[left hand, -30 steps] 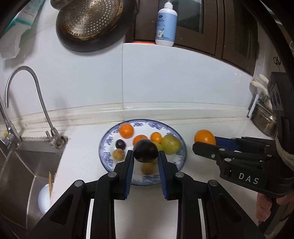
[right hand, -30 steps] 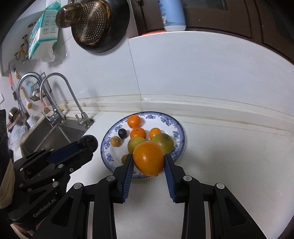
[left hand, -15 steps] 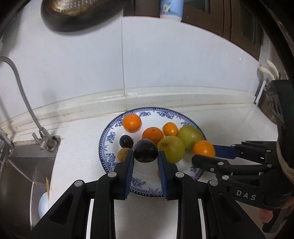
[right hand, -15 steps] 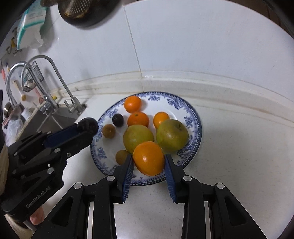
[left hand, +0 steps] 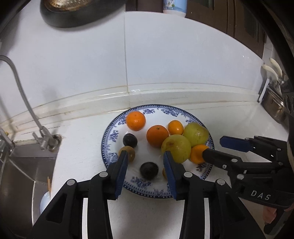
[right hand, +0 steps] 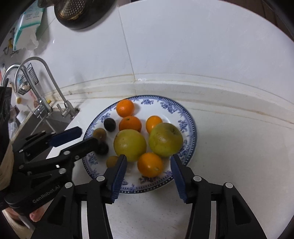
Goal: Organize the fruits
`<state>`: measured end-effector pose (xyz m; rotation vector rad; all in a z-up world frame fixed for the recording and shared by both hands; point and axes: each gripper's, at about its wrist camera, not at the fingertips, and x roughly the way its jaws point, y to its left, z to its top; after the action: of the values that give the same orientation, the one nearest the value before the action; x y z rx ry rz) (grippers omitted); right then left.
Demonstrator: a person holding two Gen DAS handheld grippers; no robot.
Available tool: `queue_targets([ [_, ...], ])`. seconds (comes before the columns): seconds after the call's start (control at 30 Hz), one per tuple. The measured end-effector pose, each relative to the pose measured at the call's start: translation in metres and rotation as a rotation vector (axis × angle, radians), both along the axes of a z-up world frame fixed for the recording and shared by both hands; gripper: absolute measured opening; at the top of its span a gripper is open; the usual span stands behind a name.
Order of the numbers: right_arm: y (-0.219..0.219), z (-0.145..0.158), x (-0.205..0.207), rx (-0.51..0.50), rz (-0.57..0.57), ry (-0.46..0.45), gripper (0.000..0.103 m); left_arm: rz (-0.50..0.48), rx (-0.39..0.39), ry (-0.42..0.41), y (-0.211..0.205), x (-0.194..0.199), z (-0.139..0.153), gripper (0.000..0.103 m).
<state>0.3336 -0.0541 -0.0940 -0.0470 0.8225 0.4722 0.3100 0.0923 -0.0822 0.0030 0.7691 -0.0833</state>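
Note:
A blue-patterned plate (left hand: 114, 132) (right hand: 191, 125) on the white counter holds several fruits. My left gripper (left hand: 145, 161) is open; a dark plum (left hand: 148, 170) lies on the plate between its fingers. My right gripper (right hand: 148, 165) is open; an orange (right hand: 149, 164) lies on the plate between its fingers, and it shows partly hidden in the left wrist view (left hand: 196, 153). Also on the plate are two yellow-green fruits (right hand: 129, 145) (right hand: 165, 139), more oranges (right hand: 125, 108), a second dark plum (right hand: 109, 124) and small brown fruits (right hand: 99, 133).
A sink (left hand: 20, 176) with a tap (left hand: 44, 139) lies left of the plate. The white tiled wall (left hand: 165, 64) rises close behind. A dark pan with a strainer (left hand: 73, 11) hangs above. A metal rack (left hand: 273, 106) stands at the far right.
Both grippers have opened and let go: the dark plum and the orange now rest on the plate. Both grippers have moved closer to the plate.

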Motion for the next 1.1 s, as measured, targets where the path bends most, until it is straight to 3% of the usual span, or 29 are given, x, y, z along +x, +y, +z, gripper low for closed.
queue_targets([
  [0.23, -0.013, 0.022, -0.029, 0.022, -0.064, -0.059, 0.050, 0.023, 0.001, -0.042, -0.002, -0.031, 0.028, 0.049],
  [0.53, -0.032, 0.055, -0.081, 0.023, -0.150, -0.142, 0.059, 0.014, 0.001, -0.117, -0.011, -0.079, 0.061, 0.067],
  [0.6, -0.039, 0.062, -0.094, 0.027, -0.171, -0.157, 0.065, 0.024, 0.000, -0.129, -0.013, -0.089, 0.066, 0.067],
  [1.1, -0.081, 0.094, -0.177, 0.016, -0.182, -0.240, 0.065, 0.082, 0.015, -0.219, -0.047, -0.178, 0.099, 0.075],
])
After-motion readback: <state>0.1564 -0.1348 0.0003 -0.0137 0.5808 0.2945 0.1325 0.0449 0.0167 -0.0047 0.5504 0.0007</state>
